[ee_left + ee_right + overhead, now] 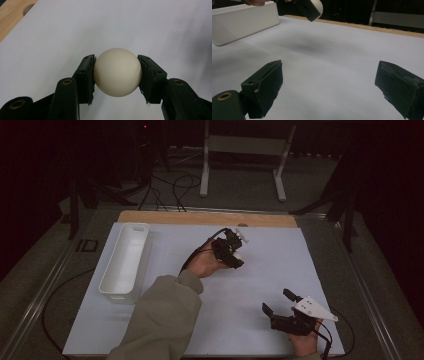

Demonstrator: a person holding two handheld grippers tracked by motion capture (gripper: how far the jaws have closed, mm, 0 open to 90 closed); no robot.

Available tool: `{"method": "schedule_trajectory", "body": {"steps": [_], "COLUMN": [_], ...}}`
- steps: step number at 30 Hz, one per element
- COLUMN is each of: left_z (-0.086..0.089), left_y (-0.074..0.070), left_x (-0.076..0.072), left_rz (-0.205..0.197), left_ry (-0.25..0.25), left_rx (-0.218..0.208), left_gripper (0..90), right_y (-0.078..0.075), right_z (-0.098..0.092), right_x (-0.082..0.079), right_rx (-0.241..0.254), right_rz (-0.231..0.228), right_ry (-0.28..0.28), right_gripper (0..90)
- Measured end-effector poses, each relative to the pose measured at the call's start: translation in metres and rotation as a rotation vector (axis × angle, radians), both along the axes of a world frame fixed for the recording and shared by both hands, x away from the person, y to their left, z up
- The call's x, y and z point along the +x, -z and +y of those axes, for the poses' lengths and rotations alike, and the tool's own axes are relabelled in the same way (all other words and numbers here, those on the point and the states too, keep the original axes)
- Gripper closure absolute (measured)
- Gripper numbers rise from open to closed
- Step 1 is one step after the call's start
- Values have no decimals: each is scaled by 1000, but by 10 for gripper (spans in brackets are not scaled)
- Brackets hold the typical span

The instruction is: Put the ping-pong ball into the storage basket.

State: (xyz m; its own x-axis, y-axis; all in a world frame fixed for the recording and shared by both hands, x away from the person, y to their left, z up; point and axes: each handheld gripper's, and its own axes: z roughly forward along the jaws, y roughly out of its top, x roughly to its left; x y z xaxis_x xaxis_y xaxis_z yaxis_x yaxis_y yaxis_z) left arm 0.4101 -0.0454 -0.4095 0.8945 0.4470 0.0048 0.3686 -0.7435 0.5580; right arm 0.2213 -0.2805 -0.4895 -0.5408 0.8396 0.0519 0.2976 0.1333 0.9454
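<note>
A cream-white ball [117, 72] sits squeezed between the black pads [86, 75] of my left gripper [117, 76], which is shut on it. In the high view that left gripper [234, 251] is over the middle of the white sheet [260, 280], toward its far side. From the right gripper view, the ball [319, 5] and one left jaw hang above the sheet, with a soft shadow under them. My right gripper [278, 301] rests near the front right corner of the sheet. Its jaws stand wide apart with nothing between them, as the right gripper [329, 82] view shows.
A long white bin [141, 255] lies along the left side of the sheet, and its wall [242, 22] shows at the upper left of the right gripper view. A wooden board edge [200, 217] runs along the far side. Beyond it are cables and a white stand [245, 150].
</note>
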Motion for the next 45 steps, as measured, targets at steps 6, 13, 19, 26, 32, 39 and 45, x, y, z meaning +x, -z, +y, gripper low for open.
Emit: {"method": "schedule_trajectory", "body": {"steps": [6,13,19,26,32,39,45], "left_z": [3,5,6,9,10,13,15], "left_y": [-2,-3,-4,-5,-6,-7,-8], "left_x": [0,0,0,0,0,0,0], "left_rz": [-1,-2,-2,-3,-4,-5,-5], "left_ry": [-3,-7,-10,-14,-16,-19,-20], "left_rx": [3,2,4,6,7,6,11], "left_gripper": [514,514,514,514,514,514,514], "right_y": [0,0,0,0,0,0,0], "right_z": [0,0,0,0,0,0,1], "right_x": [0,0,0,0,0,0,0], "right_rx": [0,-1,-2,-2,-3,-6,-9], "right_rz": [2,2,2,2,1,1,3], "right_ry": [0,1,0,2,2,2,5], "right_gripper": [75,75,75,75,75,75,75]}}
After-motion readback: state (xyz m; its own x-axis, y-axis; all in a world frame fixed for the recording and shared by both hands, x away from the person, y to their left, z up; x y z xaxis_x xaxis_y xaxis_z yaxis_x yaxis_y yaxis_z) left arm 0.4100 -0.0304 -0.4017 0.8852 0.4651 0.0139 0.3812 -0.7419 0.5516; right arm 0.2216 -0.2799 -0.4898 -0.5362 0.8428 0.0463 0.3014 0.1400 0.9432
